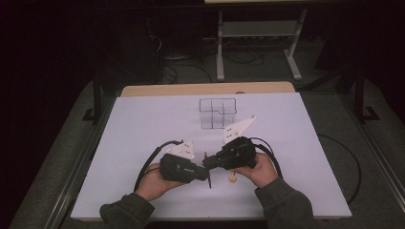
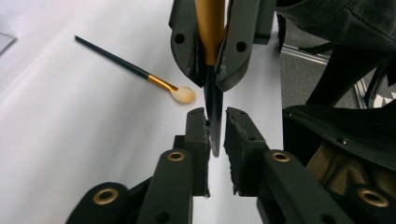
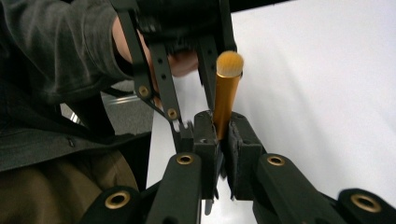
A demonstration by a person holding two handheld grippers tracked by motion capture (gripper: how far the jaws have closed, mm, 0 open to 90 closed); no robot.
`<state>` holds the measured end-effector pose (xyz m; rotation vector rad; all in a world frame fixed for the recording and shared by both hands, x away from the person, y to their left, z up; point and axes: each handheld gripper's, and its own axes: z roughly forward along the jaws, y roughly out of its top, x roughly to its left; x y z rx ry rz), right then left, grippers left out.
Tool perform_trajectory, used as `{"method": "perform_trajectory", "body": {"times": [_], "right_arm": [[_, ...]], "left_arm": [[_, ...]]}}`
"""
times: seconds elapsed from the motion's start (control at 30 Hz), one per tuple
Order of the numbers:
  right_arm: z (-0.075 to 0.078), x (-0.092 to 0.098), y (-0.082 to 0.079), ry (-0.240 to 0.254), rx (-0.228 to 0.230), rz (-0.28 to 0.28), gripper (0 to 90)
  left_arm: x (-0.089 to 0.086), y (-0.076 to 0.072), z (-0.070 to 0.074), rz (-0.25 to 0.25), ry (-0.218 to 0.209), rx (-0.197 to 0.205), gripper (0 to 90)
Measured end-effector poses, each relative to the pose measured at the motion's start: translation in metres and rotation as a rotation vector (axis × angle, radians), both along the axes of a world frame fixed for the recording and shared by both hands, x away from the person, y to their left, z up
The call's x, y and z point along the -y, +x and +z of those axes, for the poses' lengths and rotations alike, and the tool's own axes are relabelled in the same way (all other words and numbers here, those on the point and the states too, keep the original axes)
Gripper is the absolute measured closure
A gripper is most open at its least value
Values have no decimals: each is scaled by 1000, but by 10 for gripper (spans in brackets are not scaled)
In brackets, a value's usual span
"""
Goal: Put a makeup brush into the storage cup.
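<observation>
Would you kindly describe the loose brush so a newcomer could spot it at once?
On the white table, look by the right gripper. The loose brush lies flat there, cream-tipped; the other brush is clamped in that gripper.

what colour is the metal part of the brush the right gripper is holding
Gold, best seen in the right gripper view: the ferrule rises from the right gripper.

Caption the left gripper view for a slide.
Right gripper clamps a gold-ferruled black brush between the left gripper pads; a second brush lies beyond.
</observation>
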<state>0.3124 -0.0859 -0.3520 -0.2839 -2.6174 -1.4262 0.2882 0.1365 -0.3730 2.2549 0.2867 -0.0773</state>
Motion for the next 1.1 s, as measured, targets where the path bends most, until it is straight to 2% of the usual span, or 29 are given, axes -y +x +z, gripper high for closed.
{"method": "perform_trajectory", "body": {"times": [0.03, 0.07, 0.6, 0.87, 0.97, 1.1], "right_arm": [[0, 1, 1, -9, -4, 1, 827], [0, 1, 1, -13, -11, -5, 827], [8, 15, 15, -84, -17, -55, 827], [15, 22, 24, -106, 1, -74, 827], [17, 23, 26, -113, 2, -83, 827], [19, 24, 30, -126, 7, -89, 827]], "left_arm": [[-2, 0, 0, 3, -9, 5, 777], [-3, -1, 0, 13, -18, -6, 777], [-30, -6, -4, 87, 4, 47, 681], [-43, -10, -8, 152, -19, 43, 635], [-47, -10, -8, 162, -8, 61, 610], [-51, -12, -11, 190, -5, 66, 586]]}}
